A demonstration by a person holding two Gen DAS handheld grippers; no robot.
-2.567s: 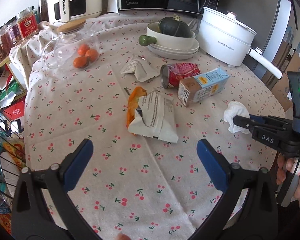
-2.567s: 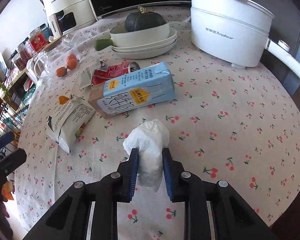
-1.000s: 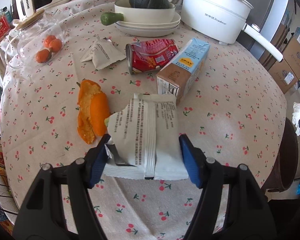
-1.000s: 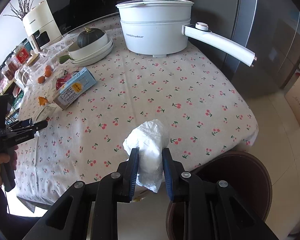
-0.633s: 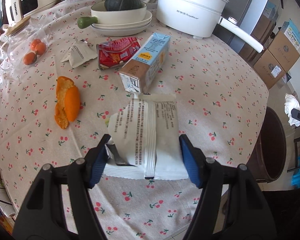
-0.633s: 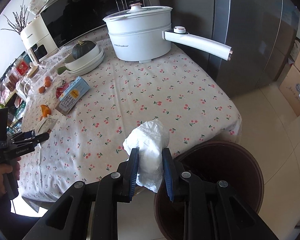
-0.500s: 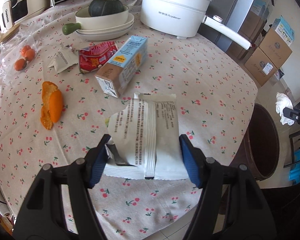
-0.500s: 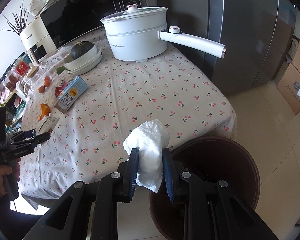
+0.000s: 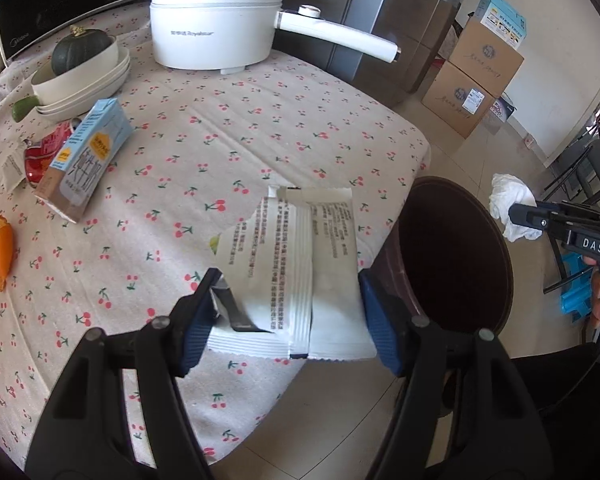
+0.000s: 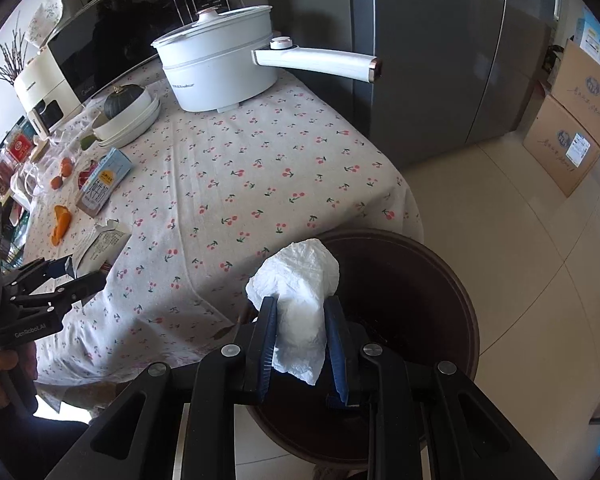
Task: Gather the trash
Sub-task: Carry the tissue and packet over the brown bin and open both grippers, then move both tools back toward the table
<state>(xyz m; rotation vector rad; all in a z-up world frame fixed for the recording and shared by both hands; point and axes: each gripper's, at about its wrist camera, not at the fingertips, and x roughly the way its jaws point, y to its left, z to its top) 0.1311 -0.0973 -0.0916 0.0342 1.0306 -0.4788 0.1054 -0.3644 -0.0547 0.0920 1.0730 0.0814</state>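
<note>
Tissue [image 10: 300, 300] over bin rim [image 10: 466, 304]; wrapper [image 9: 295, 272] above table edge [image 9: 422, 148].

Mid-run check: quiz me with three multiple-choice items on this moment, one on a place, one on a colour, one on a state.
1. Where is the trash bin?
A. on the table
B. on the floor beside the table's edge
C. on top of the cardboard boxes

2. What colour is the milk carton, mainly?
A. light blue
B. green
C. black

3. What state is the right gripper in?
A. open and empty
B. shut on a can
C. shut on the crumpled tissue

Answers:
1 B, its brown rim sits on the tiles next to the hanging tablecloth.
2 A, its faces are pale blue with a yellow badge.
3 C, both pads press the white wad.
</note>
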